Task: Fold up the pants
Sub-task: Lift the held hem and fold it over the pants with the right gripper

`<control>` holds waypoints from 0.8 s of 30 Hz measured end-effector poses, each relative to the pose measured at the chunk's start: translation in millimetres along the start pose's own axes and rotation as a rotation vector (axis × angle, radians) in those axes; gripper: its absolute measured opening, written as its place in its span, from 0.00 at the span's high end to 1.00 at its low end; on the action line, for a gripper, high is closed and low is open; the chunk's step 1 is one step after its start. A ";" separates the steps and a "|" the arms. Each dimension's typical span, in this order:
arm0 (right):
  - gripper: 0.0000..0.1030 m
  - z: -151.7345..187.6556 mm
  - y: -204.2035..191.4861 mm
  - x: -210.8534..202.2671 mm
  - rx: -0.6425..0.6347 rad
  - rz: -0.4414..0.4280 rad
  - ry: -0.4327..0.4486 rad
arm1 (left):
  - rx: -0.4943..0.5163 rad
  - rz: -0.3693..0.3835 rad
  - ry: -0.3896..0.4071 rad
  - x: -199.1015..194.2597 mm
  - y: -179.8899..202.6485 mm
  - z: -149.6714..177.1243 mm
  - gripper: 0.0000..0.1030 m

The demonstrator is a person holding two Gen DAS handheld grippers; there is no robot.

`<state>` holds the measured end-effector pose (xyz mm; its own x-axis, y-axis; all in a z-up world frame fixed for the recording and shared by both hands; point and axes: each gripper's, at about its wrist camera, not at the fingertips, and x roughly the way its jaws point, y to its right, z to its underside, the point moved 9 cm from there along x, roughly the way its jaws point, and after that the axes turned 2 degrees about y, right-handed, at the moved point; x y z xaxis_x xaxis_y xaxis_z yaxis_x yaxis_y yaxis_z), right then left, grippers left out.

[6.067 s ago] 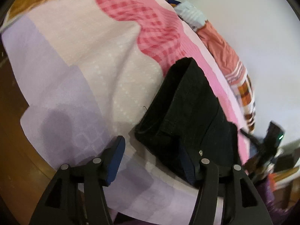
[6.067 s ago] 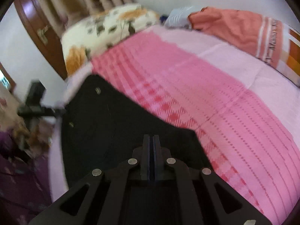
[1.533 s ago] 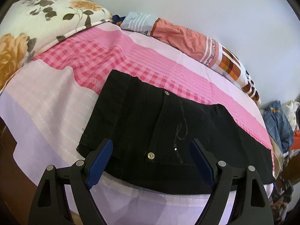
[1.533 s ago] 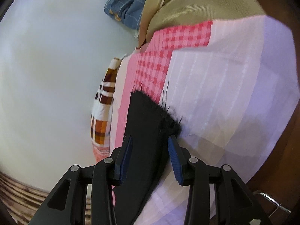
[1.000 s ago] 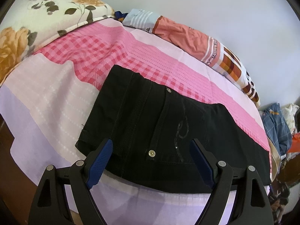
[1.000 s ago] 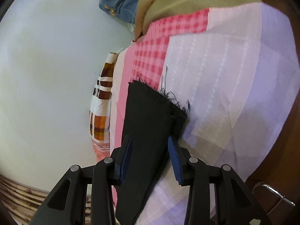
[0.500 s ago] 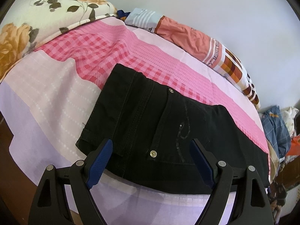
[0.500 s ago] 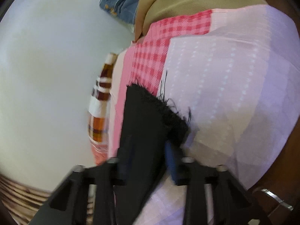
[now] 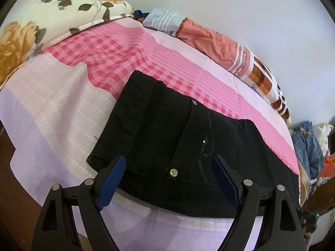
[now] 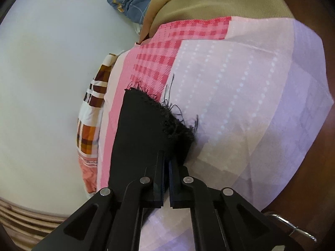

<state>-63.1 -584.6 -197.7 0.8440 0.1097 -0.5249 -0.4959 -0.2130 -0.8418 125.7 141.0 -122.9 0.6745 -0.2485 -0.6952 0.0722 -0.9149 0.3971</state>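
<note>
The black pants (image 9: 167, 138) lie flat on my bed, spread over the pink and lilac bedsheet (image 9: 58, 113), waist end toward 9 o'clock in my left view and the leg running off toward 4 o'clock. There are no containers here; the bed carries only a floral pillow (image 9: 52, 8) at 11 o'clock and a rumpled orange blanket (image 9: 211, 39) at 1 o'clock along the white wall.

My left gripper (image 9: 167, 179) stands wide open with nothing between its blue pads (image 9: 111, 179), poised over the near edge of the waist section, just above a rivet by the pocket.

My right gripper (image 10: 166, 167) is pinched tight on the frayed hem of the pants (image 10: 144, 125), fingers almost meeting, at the leg end of the fabric. It reaches in low from 6 o'clock, nearly level with the sheet.
</note>
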 end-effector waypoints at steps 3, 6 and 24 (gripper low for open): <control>0.94 -5.6 4.5 -5.1 0.060 -0.059 0.016 | -0.004 0.001 0.001 0.6 -0.2 -0.2 0.18; 0.90 -23.5 16.2 -29.2 0.132 -0.118 0.092 | -0.004 0.001 -0.001 -0.2 -0.3 -0.4 0.18; 0.66 -0.2 -8.9 -9.0 -0.015 -0.127 0.002 | -0.007 0.003 -0.003 1.1 -0.7 1.1 0.18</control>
<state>-66.2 -583.9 -185.5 0.9003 0.1350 -0.4137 -0.3815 -0.2124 -0.8996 125.5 141.0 -124.6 0.6722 -0.2524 -0.6960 0.0755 -0.9118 0.4036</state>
